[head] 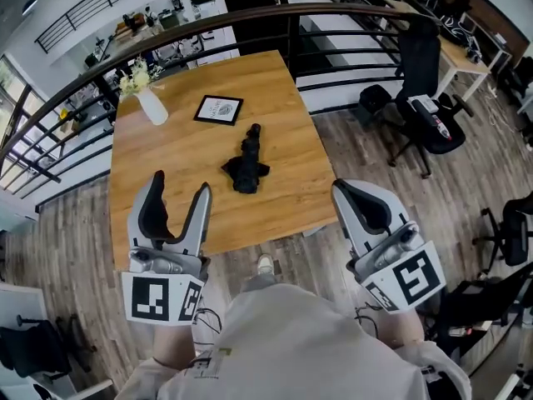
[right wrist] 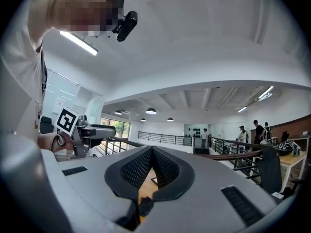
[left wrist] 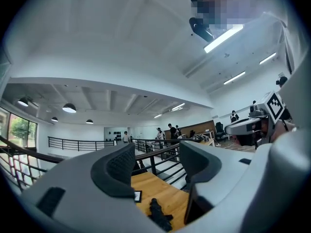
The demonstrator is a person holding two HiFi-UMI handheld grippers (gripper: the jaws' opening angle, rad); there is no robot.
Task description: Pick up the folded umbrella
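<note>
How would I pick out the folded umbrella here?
Find the square wooden table by the curved railing. Near its middle lies the umbrella, a crumpled black bundle, unlike the flat framed picture and the white vase of flowers beyond it.

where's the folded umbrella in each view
Head view: the folded umbrella lies mid-picture on the wooden table.
Left gripper view: bottom centre, on the tabletop.
Right gripper view: near the bottom edge, just left of centre.
Shared landmark: the wooden table.
</note>
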